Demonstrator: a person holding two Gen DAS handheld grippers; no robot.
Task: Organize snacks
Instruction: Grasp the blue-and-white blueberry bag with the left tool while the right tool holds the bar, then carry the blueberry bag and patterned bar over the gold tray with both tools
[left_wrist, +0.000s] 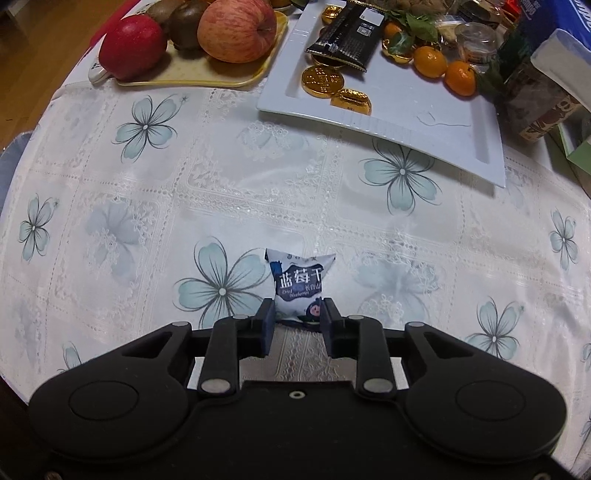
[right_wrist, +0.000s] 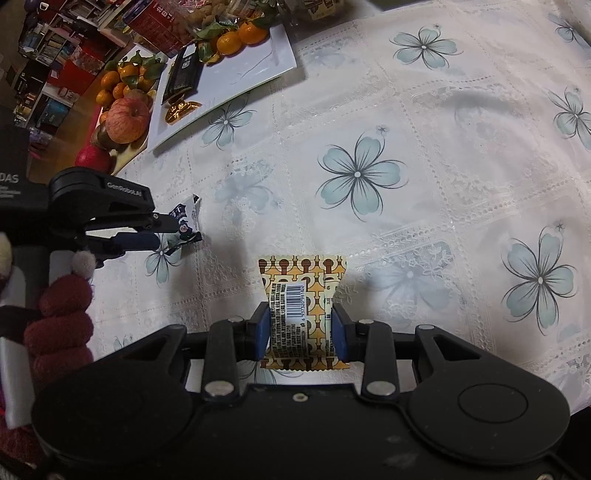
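The left gripper (left_wrist: 297, 308) is pointing steeply down at the tablecloth (left_wrist: 369, 221), and the blueberry packet (left_wrist: 298, 282) is sitting between its fingers; the pads look to be touching the packet's lower sides, so I am reading it as a light grip on the near end, with most of the packet sticking out ahead of the fingertips; from the right wrist view the same packet (right_wrist: 186, 225) is showing lifted at the tip of that gripper (right_wrist: 162, 230), though whether it is clear of the cloth I cannot tell.

The right gripper (right_wrist: 301, 325) is clamping the yellow patterned packet (right_wrist: 301, 306) by its waist; the blue pads (right_wrist: 263, 332) are pressing on both long edges, and the packet's long axis is running straight out along the fingers, its crimped far end beyond the tips and its near end back under the gripper body.

The white tray (left_wrist: 461, 155) with the gold coins (left_wrist: 321, 79), the dark wrapper (left_wrist: 347, 37) and the tangerines (left_wrist: 460, 77) is lying well ahead of the left fingers and off to their right; it is lying far ahead and to the left of the right fingers; the left hand seems to me the nearer one to it, so it is probably delivering first.
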